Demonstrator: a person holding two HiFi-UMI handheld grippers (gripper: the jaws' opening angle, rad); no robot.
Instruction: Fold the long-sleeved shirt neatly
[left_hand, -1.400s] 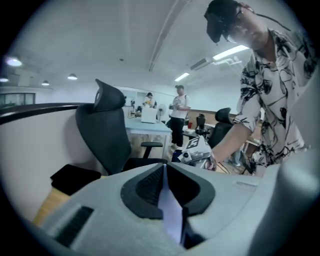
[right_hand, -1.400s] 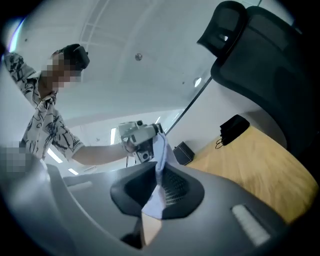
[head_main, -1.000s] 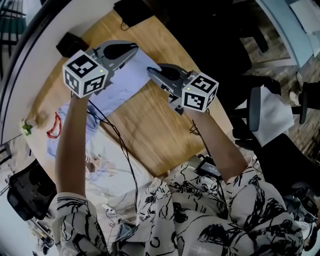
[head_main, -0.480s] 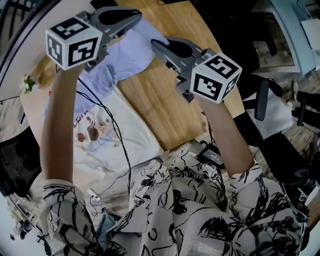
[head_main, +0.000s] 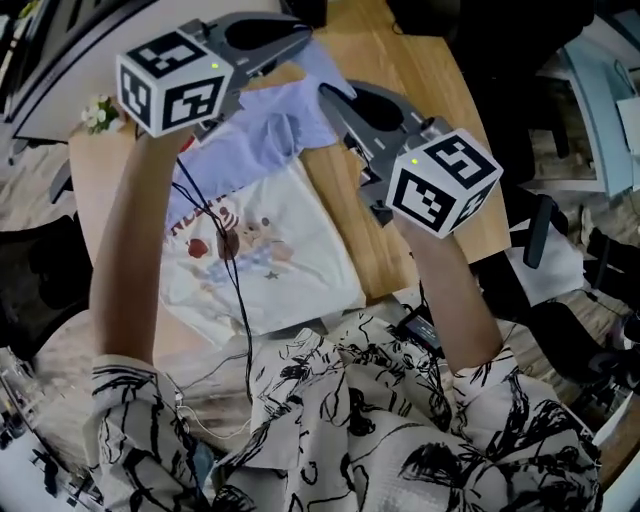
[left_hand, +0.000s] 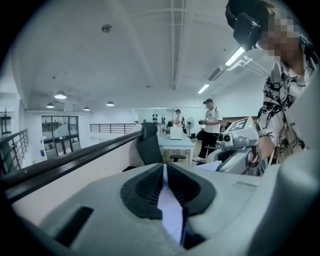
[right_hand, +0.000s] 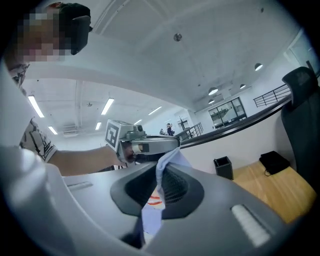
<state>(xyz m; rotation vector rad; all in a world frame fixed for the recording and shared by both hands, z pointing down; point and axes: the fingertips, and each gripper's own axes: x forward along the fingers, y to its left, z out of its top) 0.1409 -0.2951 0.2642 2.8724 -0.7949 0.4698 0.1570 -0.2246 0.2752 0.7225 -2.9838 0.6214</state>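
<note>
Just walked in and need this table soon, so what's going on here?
A person is working on a long-sleeved shirt with tongs in each hand. The left tongs and the right tongs are each shut on its lilac upper edge, holding it up over the wooden table, and the white printed front hangs below them.

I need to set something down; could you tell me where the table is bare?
Bare wood lies between the shirt and the right edge of the table, beneath the right gripper. The middle is crowded with shirt and cable.
</note>
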